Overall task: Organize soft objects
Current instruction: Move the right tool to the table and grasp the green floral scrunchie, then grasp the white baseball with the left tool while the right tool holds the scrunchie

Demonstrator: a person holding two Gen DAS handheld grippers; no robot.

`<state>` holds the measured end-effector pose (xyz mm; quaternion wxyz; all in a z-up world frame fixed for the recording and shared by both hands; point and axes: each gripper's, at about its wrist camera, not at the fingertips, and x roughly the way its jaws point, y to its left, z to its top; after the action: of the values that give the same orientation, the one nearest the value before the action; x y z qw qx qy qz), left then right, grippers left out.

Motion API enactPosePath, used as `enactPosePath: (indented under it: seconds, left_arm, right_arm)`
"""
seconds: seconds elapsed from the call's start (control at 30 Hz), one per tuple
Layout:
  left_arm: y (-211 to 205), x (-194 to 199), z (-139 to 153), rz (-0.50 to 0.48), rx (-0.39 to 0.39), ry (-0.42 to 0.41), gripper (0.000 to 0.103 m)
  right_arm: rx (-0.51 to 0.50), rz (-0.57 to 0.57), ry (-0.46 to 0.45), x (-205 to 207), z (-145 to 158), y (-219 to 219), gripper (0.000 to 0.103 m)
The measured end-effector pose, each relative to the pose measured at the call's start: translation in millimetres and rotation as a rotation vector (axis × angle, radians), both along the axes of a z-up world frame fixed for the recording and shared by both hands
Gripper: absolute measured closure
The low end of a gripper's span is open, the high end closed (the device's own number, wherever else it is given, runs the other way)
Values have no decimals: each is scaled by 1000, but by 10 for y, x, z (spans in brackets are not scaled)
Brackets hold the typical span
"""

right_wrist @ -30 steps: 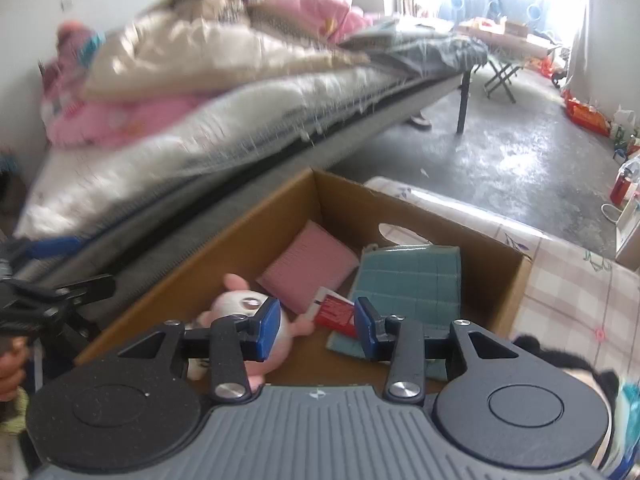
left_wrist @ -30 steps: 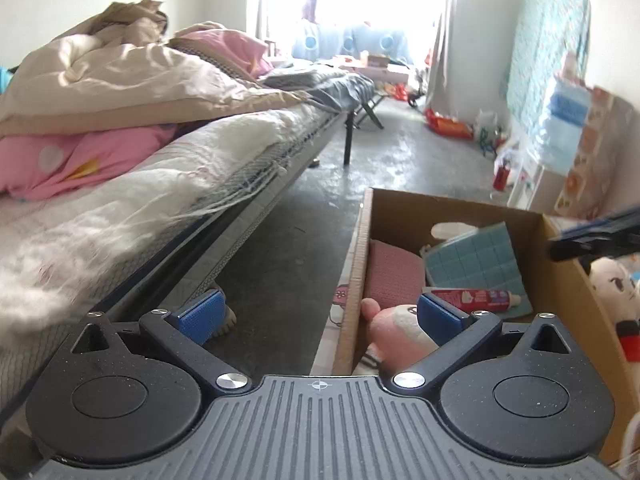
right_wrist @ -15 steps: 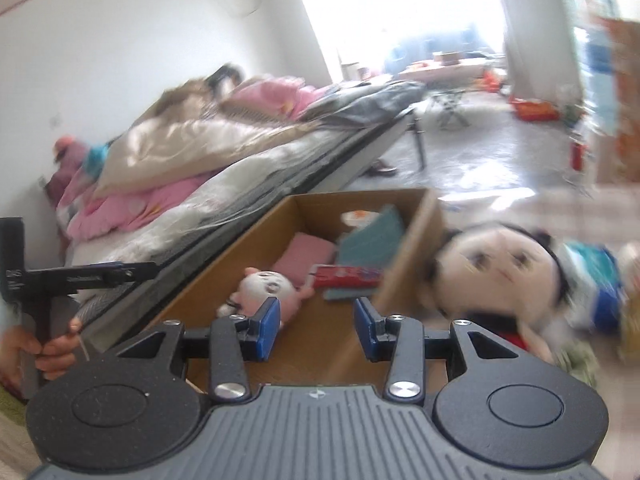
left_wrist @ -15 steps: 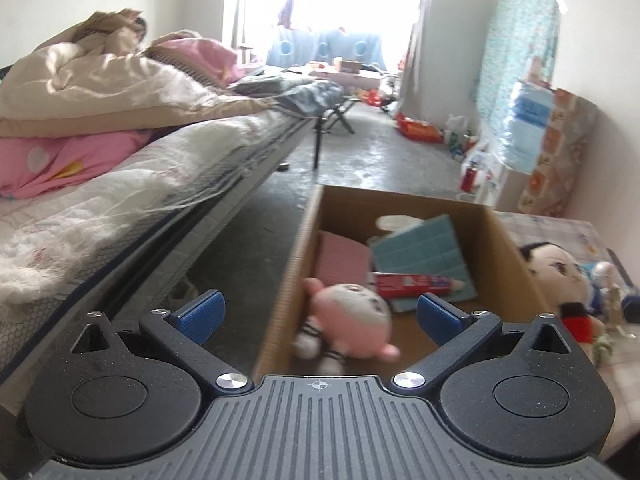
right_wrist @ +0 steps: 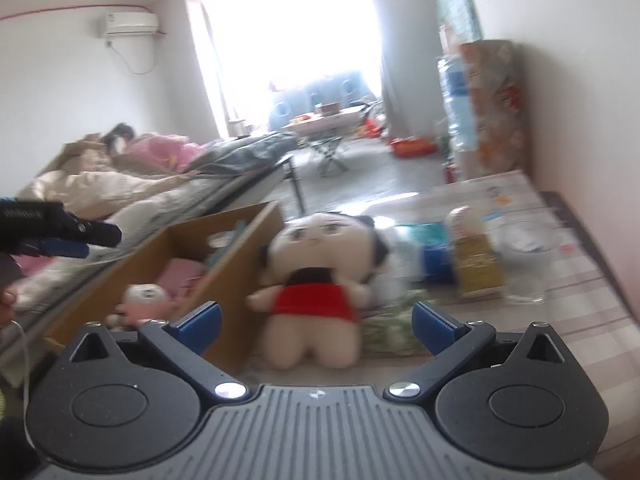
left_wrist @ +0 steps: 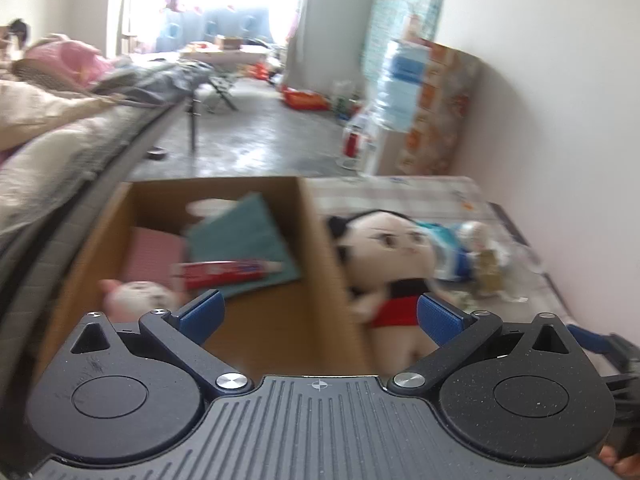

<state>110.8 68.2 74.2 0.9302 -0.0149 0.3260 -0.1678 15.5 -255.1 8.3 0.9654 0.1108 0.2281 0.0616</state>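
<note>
Right gripper [right_wrist: 316, 322] lined up on the plush doll [right_wrist: 316, 276] at frame centre, fingers just swung wide apart, nothing between them. Best closed across the red-clad torso, low and square, then lifted over the cardboard box [right_wrist: 240, 240] wall at left. Doll upright on the table [right_wrist: 580, 272], just beside the box, head up, long axis vertical, face toward camera. Left gripper [left_wrist: 318, 318] likewise spread, empty.

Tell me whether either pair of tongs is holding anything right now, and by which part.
Nothing is held. The right tongs have just opened wide facing the doll in the red dress, not touching it. The left tongs are open and empty.
</note>
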Motion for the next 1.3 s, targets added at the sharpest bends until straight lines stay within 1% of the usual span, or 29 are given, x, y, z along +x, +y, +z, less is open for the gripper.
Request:
enactPosePath:
  seconds: [0.1, 0.2, 0.3, 0.43, 0.53, 0.57, 0.6, 0.67, 0.73, 0.8, 0.87, 0.93, 0.97, 1.0, 1.03, 1.1, 1.17, 1.3]
  left_arm:
    - [-336, 34, -43, -60, -19, 19, 0]
    - [-666, 75, -86, -106, -7, 30, 0]
    - [-953, 136, -107, -136, 4, 32, 0]
    - [-1222, 298, -187, -166, -11, 56, 0]
    - [-1420, 417, -316, -190, -4, 93, 0]
    - [-1490, 457, -354, -203, 0, 106, 0]
    - [-1549, 499, -394, -208, 8, 116, 0]
    - [-1649, 574, -450, -206, 18, 133, 0]
    - [-1709, 632, -476, -204, 9, 144, 0]
    - [-1757, 684, -488, -196, 2, 151, 0]
    - [-1810, 735, -488, -184, 3, 150, 1]
    - [-1865, 791, -491, -177, 3, 149, 3]
    - [-1893, 822, -494, -173, 3, 151, 3]
    - [-1922, 852, -501, -173, 1, 152, 4]
    - [-1950, 881, -506, -174, -2, 157, 4]
    - [-2012, 951, -512, -175, -15, 171, 4]
    - [-2078, 1022, -510, -178, -34, 182, 4]
    - [-2291, 1174, -500, -196, -59, 200, 4]
  right_arm:
    - [-8, -53, 23, 78, -127, -133, 0]
    - [-5, -99, 19, 133, -227, -265, 0]
    - [2, -122, 13, 211, -284, -371, 1]
    - [-6, -132, 18, 281, -365, -444, 4]
    - [4, -132, 41, 387, -444, -500, 12]
    - [14, -125, 58, 461, -480, -524, 19]
    - [29, -120, 73, 542, -518, -552, 29]
    - [52, -113, 116, 740, -596, -591, 37]
    - [67, -106, 145, 928, -683, -621, 39]
    - [75, -87, 174, 1093, -769, -628, 44]
    - [64, -78, 207, 1219, -854, -609, 48]
    - [48, -67, 235, 1288, -942, -593, 54]
    - [41, -58, 250, 1305, -988, -590, 65]
    - [36, -54, 261, 1316, -1025, -588, 73]
    - [34, -49, 262, 1303, -1045, -596, 74]
    - [20, -37, 252, 1250, -1048, -601, 81]
    - [0, -37, 249, 1206, -1071, -598, 83]
    - [18, -57, 230, 1088, -1065, -671, 85]
